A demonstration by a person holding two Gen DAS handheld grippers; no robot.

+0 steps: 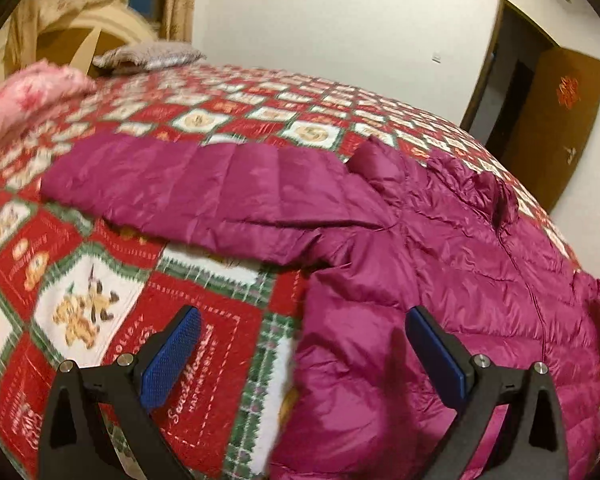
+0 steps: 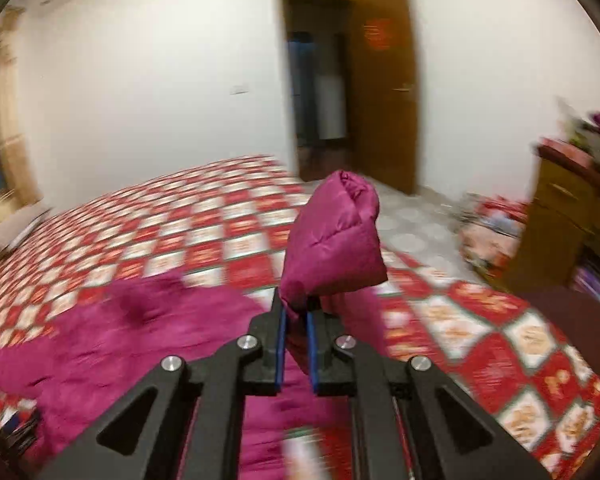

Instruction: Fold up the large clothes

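Note:
A magenta puffer jacket (image 1: 440, 264) lies spread on the bed, one sleeve (image 1: 188, 188) stretched out to the left. My left gripper (image 1: 302, 326) is open and empty, hovering just above the jacket's near left edge and the bedspread. In the right wrist view the jacket body (image 2: 132, 344) lies to the left, blurred. My right gripper (image 2: 296, 314) is shut on the end of the other sleeve (image 2: 336, 236), which stands up bunched above the fingers, lifted off the bed.
The bed carries a red, white and green patchwork bedspread (image 1: 100, 312). A pink quilt (image 1: 24, 96) and a grey pillow (image 1: 148, 56) lie at its head. An open brown door (image 2: 384, 88) is beyond the bed. A wooden dresser (image 2: 572, 224) stands at right.

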